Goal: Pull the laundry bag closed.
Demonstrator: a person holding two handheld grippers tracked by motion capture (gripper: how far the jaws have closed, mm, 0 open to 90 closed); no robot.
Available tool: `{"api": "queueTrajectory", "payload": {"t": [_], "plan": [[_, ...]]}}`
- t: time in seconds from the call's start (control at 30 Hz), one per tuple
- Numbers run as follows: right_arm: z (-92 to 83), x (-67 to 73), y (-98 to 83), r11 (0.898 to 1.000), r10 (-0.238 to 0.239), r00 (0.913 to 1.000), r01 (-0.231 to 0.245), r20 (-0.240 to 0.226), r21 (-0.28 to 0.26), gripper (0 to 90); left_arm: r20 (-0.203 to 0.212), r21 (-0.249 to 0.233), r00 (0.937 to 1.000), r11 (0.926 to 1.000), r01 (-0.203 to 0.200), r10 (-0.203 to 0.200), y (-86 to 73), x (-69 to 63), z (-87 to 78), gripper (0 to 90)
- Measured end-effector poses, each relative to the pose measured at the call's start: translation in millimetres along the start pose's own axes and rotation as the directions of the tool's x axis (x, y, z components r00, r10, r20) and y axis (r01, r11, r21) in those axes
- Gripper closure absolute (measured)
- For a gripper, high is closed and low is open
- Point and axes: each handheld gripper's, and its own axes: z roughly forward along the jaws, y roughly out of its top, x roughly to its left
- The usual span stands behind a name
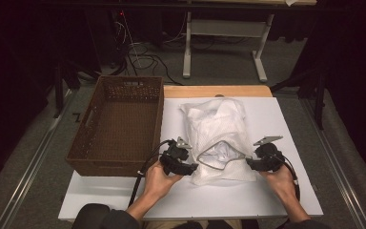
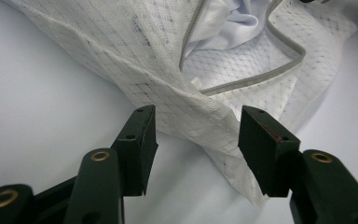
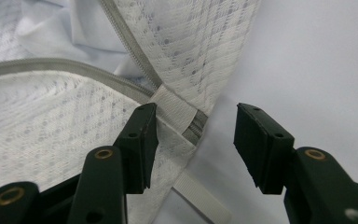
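Note:
A white mesh laundry bag point(image 1: 217, 126) lies in the middle of the white table top point(image 1: 276, 119), its grey zipper point(image 1: 219, 162) open in a wide loop towards me. Pale cloth point(image 2: 233, 21) shows inside the opening. My left gripper point(image 1: 193, 167) sits at the bag's near left corner. In the left gripper view its jaws point(image 2: 196, 135) stand apart with the bag's folded edge point(image 2: 200, 116) between them, untouched. My right gripper point(image 1: 249, 163) is at the near right corner. It point(image 3: 196, 135) is open around the zipper's end tab point(image 3: 177, 109), with the pads clear of it.
A brown plastic basket point(image 1: 159, 114) stands at the left of the table, close beside the bag, with nothing in it. A wooden strip point(image 1: 217, 90) runs along the table's far edge. Beyond it are a desk frame point(image 1: 188, 47) and cables on the floor.

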Motion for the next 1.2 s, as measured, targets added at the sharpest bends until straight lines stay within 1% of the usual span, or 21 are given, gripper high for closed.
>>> {"api": "queueTrajectory", "payload": {"t": [0.07, 0.1, 0.17, 0.23, 0.27, 0.3, 0.37, 0.5, 0.57, 0.6, 0.63, 0.67, 0.73, 0.8, 0.83, 0.87, 0.97, 1.03, 1.1, 1.13, 1.2], "plan": [[3.7, 0.7, 1.3, 1.0, -0.008, 1.0, 0.007, 0.002, 0.006, 49.5, -0.015, 0.005, 0.9999, 1.0, -0.001, 0.001, 0.0, 0.4, 1.7, 46.5], [5.4, 0.6, 1.4, 1.0, -0.009, 1.0, 0.009, 0.001, 0.007, 52.1, -0.02, 0.003, 0.9998, 1.0, 0.006, -0.006, -0.1, 0.9, 2.3, 46.6], [9.0, 1.5, 0.2, 1.0, -0.014, 0.9994, 0.014, -0.031, 0.011, 63.4, -0.024, 0.007, 0.9996, 0.9999, 0.013, -0.013, 0.1, 1.6, 2.0, 48.6], [8.4, 2.1, -2.2, 1.0, -0.023, 0.9987, 0.023, -0.045, -0.005, 74.1, -0.022, 0.004, 0.9996, 0.9998, 0.019, -0.019, -0.4, 1.5, 1.8, 52.5], [7.3, 1.7, -3.0, 0.999, -0.035, 0.9987, 0.035, -0.039, -0.003, 80.1, -0.019, 0.001, 0.9996, 0.9998, 0.02, -0.02, -0.9, 1.5, 2.3, 55.6], [6.2, 0.8, -3.9, 0.999, -0.037, 0.9991, 0.037, -0.021, 0.004, 83.1, -0.014, 0.002, 0.9997, 0.9998, 0.017, -0.017, -1.4, 1.5, 3.5, 58.1], [4.0, -4.2, -6.6, 1.0, -0.029, 0.9995, 0.029, -0.011, 0.011, 85.0, -0.016, 0.015, 0.9999, 0.9999, 0.002, -0.002, -2.2, 2.0, 5.5, 64.6], [-0.8, -10.0, -14.0, 0.999, -0.039, 0.9992, 0.039, 0.011, 0.014, 85.7, -0.005, 0.019, 1.0, 0.9998, 0.008, -0.008, -4.3, 4.5, 5.2, 73.1], [-2.7, -13.5, -17.4, 1.0, -0.025, 0.9996, 0.025, 0.015, 0.018, 85.5, 0.004, 0.02, 0.9999, 0.9997, 0.015, -0.015, -5.2, 4.5, 6.3, 78.4], [-3.3, -15.5, -18.8, 1.0, -0.017, 0.9998, 0.017, 0.011, 0.018, 84.9, 0.008, 0.031, 0.9999, 0.9995, 0.008, -0.008, -5.5, 4.8, 6.5, 80.3], [-4.0, -16.5, -19.4, 1.0, 0.0, 1.0, 0.0, 0.002, 0.019, 83.2, 0.008, 0.033, 0.9999, 0.9994, 0.009, -0.01, -5.7, 4.4, 7.6, 81.7], [-4.8, -15.8, -19.1, 1.0, 0.006, 0.9999, -0.006, 0.016, 0.012, 79.4, 0.008, 0.032, 0.9999, 0.9994, 0.011, -0.011, -5.9, 4.2, 8.8, 82.9], [-7.9, -10.0, -15.3, 1.0, 0.006, 0.9992, -0.005, 0.039, -0.009, 72.7, 0.01, 0.039, 0.9999, 0.9992, 0.011, -0.011, -5.8, 4.3, 10.5, 84.4], [-13.4, -0.8, -8.5, 0.998, -0.001, 0.9995, 0.003, 0.03, -0.069, 69.9, 0.01, 0.046, 0.9999, 0.9989, 0.005, -0.005, -6.3, 4.2, 11.3, 85.2], [-16.7, 5.5, -4.1, 0.995, -0.012, 0.9995, 0.015, 0.028, -0.097, 68.7, 0.01, 0.045, 0.9999, 0.999, 0.007, -0.007, -6.7, 4.0, 10.9, 85.4], [-19.0, 10.9, -1.0, 0.993, -0.024, 0.9994, 0.027, 0.027, -0.113, 67.9, 0.011, 0.05, 0.9999, 0.9988, 0.0, 0.0, -7.0, 4.8, 9.7, 85.6], [-23.4, 23.9, 4.6, 0.987, -0.072, 0.9974, 0.072, 0.006, -0.145, 68.1, 0.015, 0.04, 0.9998, 0.9992, 0.009, -0.01, -7.2, 5.4, 9.1, 85.6], [-22.6, 32.6, 7.5, 0.983, -0.102, 0.9945, 0.097, -0.024, -0.153, 69.3, 0.016, 0.035, 0.9998, 0.9994, 0.008, -0.009, -6.9, 5.2, 9.2, 83.9], [-17.4, 39.5, 10.4, 0.984, -0.12, 0.9907, 0.11, -0.064, -0.137, 70.4, 0.011, 0.018, 0.9998, 0.9997, 0.014, -0.014, -6.7, 3.2, 9.0, 72.8], [-12.3, 42.5, 11.9, 0.984, -0.128, 0.9886, 0.117, -0.079, -0.131, 70.8, 0.006, 0.011, 0.9999, 0.9999, 0.009, -0.009, -6.7, 2.6, 8.7, 66.5], [-5.5, 46.0, 14.0, 0.987, -0.126, 0.9866, 0.114, -0.104, -0.114, 71.0, -0.006, 0.001, 1.0, 1.0, 0.004, -0.004, -6.2, 1.5, 9.2, 61.6]]}}
